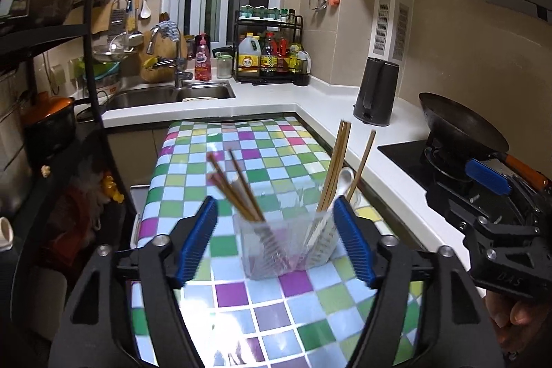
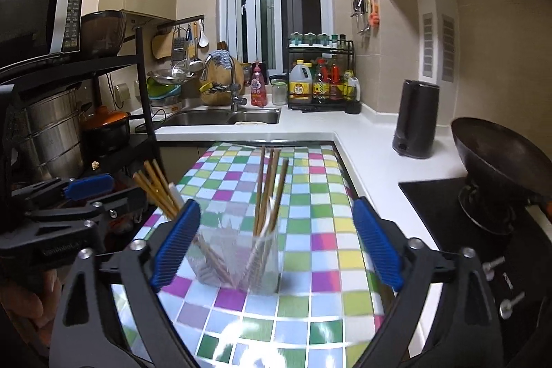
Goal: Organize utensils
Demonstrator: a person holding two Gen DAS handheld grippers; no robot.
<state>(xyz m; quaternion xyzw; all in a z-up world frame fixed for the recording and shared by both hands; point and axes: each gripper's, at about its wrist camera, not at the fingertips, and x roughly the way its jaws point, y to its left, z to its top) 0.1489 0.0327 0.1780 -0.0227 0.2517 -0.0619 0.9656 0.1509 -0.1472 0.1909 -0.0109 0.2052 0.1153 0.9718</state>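
A clear plastic utensil holder (image 1: 286,244) stands on the checkered tablecloth (image 1: 241,299). Several wooden chopsticks (image 1: 238,188) lean left in it, more chopsticks (image 1: 336,164) lean right, and a white ceramic spoon (image 1: 341,181) stands among them. My left gripper (image 1: 276,240) is open, its blue pads either side of the holder without gripping it. In the right wrist view the holder (image 2: 238,261) with the chopsticks (image 2: 269,192) sits between the wide-open fingers of my right gripper (image 2: 276,244). Each gripper is empty and shows at the other view's edge.
The white counter (image 1: 310,99) wraps around the table, with a black kettle (image 1: 376,92), a wok on the stove (image 1: 459,126), a sink (image 1: 172,92) and a bottle rack (image 1: 269,54). A black shelf with pots (image 2: 69,126) stands on the left.
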